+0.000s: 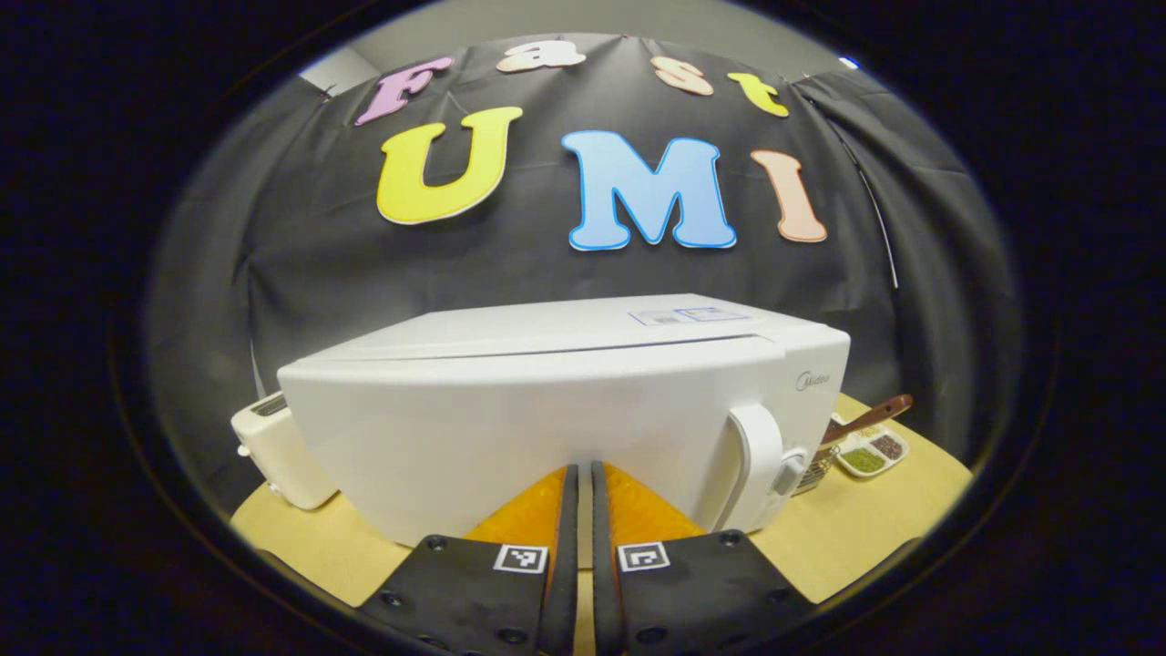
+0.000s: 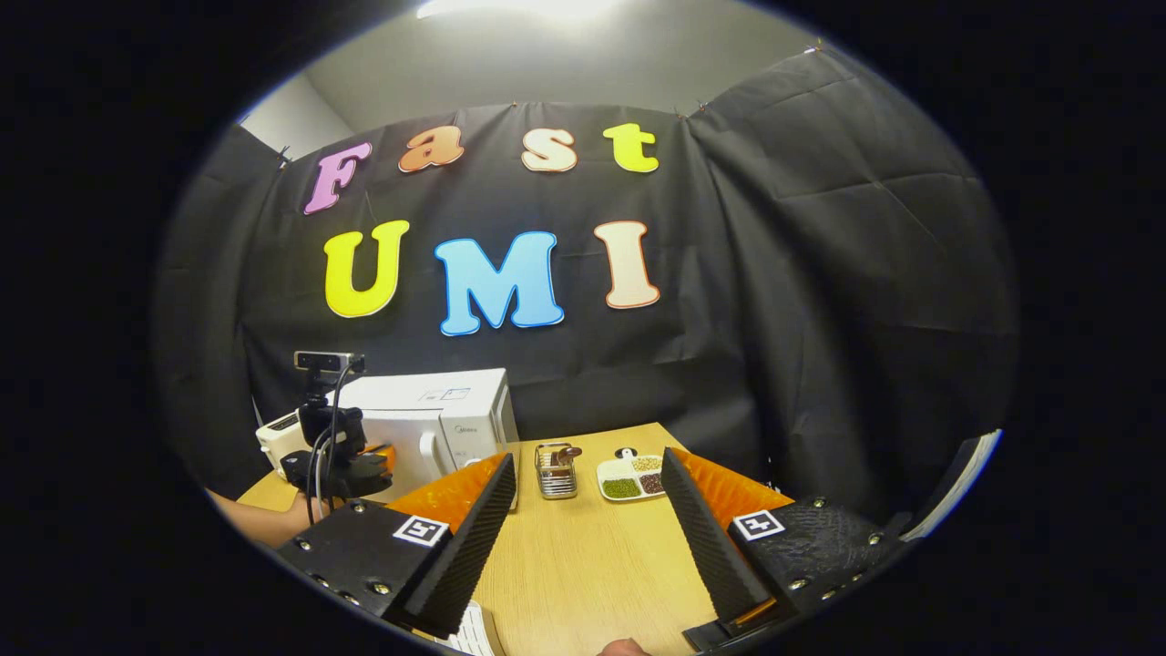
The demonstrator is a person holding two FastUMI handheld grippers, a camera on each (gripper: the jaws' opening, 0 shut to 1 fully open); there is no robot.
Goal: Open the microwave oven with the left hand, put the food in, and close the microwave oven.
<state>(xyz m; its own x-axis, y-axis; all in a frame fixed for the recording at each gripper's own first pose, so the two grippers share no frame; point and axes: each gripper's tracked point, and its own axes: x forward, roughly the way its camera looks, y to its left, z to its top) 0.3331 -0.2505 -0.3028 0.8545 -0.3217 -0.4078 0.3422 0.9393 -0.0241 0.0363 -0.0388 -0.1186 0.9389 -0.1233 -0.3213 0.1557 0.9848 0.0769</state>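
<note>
Black cloth hangs behind a light wooden table, and on that table stands the white microwave, its door closed and its white handle on the side toward the small dishes. In the left gripper view the left gripper sits right up against the front of the microwave, low on the door and beside the handle, its two fingers clenched with just a thin slit between them and nothing held. In the right gripper view that same gripper appears in front of the microwave, carried by a person's arm, with a small camera mounted above it.

Just behind the microwave, on the far side from the handle, stands a white toaster. On the handle side, a little apart from the microwave, are a small metal basket with something brown in it and a white divided dish holding green and brown fillings.

Farther from the microwave, the right gripper hangs over the bare table with its jaws spread wide, grasping nothing.
</note>
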